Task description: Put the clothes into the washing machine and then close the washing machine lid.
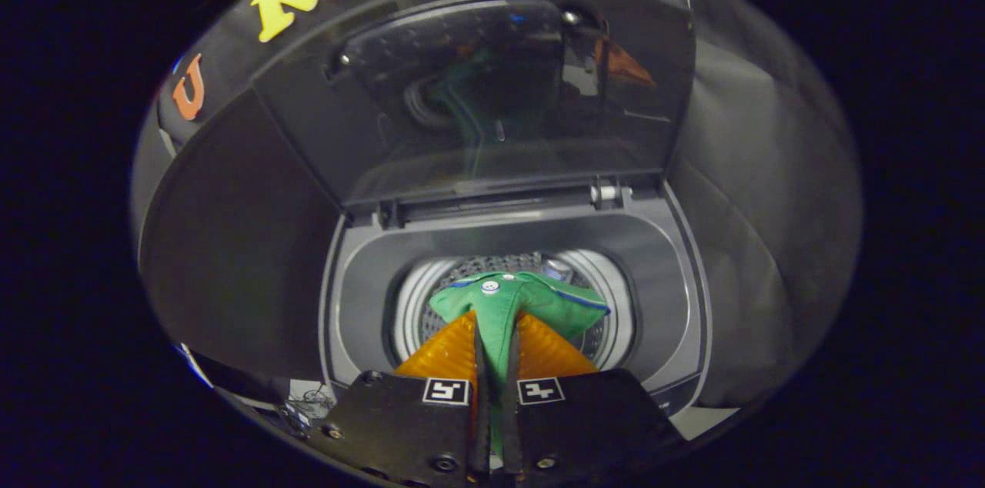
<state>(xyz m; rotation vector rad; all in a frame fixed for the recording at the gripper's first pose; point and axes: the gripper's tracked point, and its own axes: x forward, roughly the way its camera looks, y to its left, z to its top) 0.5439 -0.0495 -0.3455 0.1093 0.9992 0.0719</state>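
My gripper [494, 322] is shut on a green garment [508, 299] with a white button and a blue trim. Both fingers pinch the cloth, which bunches up over the fingertips. The garment hangs right above the round drum opening [415, 303] of a top-loading washing machine [362, 272]. The machine's lid [492, 95] stands raised at the back, tilted up, and its glass reflects the green cloth.
The grey top deck of the machine [662, 288] rings the drum opening. Black cloth walls [231, 234] close in on the left and right of the machine. A few small items lie on the floor [304, 403] to the left of the fingers.
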